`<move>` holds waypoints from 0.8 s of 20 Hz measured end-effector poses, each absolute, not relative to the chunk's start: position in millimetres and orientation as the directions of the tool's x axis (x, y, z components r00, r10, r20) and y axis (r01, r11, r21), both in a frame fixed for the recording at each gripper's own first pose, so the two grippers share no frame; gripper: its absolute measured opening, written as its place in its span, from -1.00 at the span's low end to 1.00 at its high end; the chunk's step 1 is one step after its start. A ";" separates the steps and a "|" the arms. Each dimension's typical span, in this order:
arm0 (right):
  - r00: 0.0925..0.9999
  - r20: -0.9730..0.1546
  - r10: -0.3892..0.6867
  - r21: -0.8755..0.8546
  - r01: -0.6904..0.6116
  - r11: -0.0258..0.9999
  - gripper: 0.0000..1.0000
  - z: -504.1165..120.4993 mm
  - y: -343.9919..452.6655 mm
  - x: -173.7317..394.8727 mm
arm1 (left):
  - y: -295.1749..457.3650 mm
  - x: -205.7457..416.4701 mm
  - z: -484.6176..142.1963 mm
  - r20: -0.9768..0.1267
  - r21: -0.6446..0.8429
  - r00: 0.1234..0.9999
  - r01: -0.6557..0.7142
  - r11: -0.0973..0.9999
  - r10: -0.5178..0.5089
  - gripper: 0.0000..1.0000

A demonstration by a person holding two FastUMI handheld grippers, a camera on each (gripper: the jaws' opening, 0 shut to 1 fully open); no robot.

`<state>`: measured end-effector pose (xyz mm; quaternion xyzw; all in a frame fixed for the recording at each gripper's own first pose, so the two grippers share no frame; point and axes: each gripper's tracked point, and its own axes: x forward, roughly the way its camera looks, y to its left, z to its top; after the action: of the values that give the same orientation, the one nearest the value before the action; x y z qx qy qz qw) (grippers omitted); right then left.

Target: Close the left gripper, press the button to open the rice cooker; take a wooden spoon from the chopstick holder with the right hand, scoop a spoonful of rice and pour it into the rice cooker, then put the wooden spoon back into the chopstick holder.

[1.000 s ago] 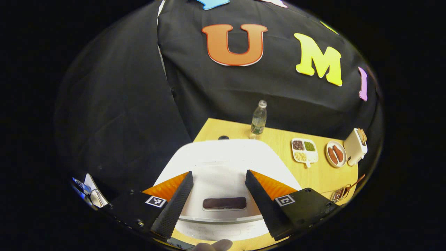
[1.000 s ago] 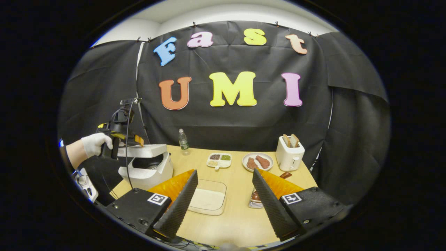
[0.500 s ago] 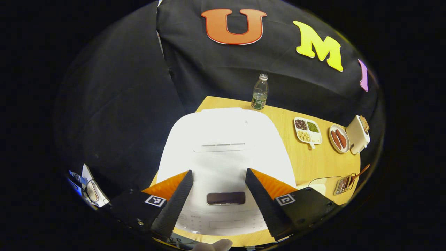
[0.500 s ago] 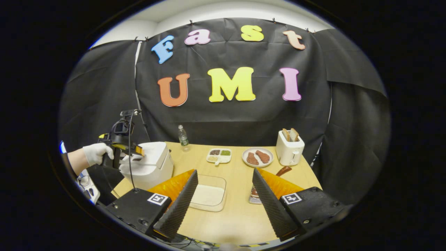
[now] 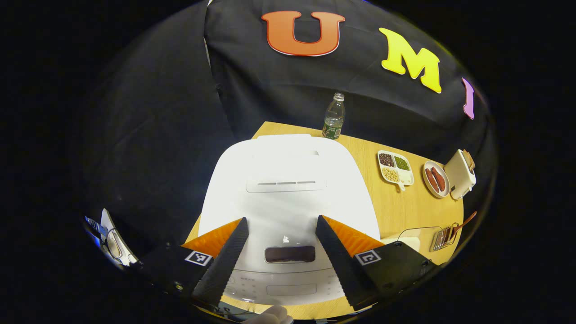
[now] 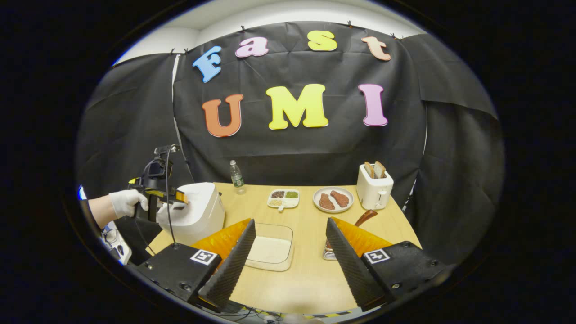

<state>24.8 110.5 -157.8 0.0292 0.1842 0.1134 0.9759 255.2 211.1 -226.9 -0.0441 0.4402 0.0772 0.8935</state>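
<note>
Lowered rice cooker (image 5: 288, 189) lid (shut), left tongs (image 5: 276, 270) apart.

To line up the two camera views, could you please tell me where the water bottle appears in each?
Left gripper view: the water bottle stands upper centre, at the table's far edge just behind the rice cooker.
Right gripper view: the bottle stands left of centre, at the table's far edge.
Shared landmark: the white toaster at the table's far right.

One rice cooker (image 6: 198, 211), one bottle (image 6: 236, 177), one toaster (image 6: 374, 191), two plates (image 6: 333, 200)
</note>
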 end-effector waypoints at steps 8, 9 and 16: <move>0.932 -0.303 0.199 0.055 -0.192 0.980 1.00 -142.5 101.4 25.0 | 222.9 272.4 -195.1 -0.662 0.056 0.730 -0.175 0.983 0.168 0.92; 0.936 -0.293 0.196 0.053 -0.189 0.981 1.00 -139.1 100.6 25.4 | 225.0 275.6 -183.3 -0.629 0.075 0.755 -0.177 0.981 0.184 0.92; 0.953 -0.243 0.178 0.035 -0.175 0.984 1.00 -123.7 99.8 22.7 | 213.3 274.2 -85.0 -0.358 0.061 0.908 -0.209 0.976 0.217 0.92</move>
<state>22.7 99.8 -123.7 0.0067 0.1237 0.0892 0.9883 274.2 213.3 -85.0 0.0109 0.1843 0.1089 0.9768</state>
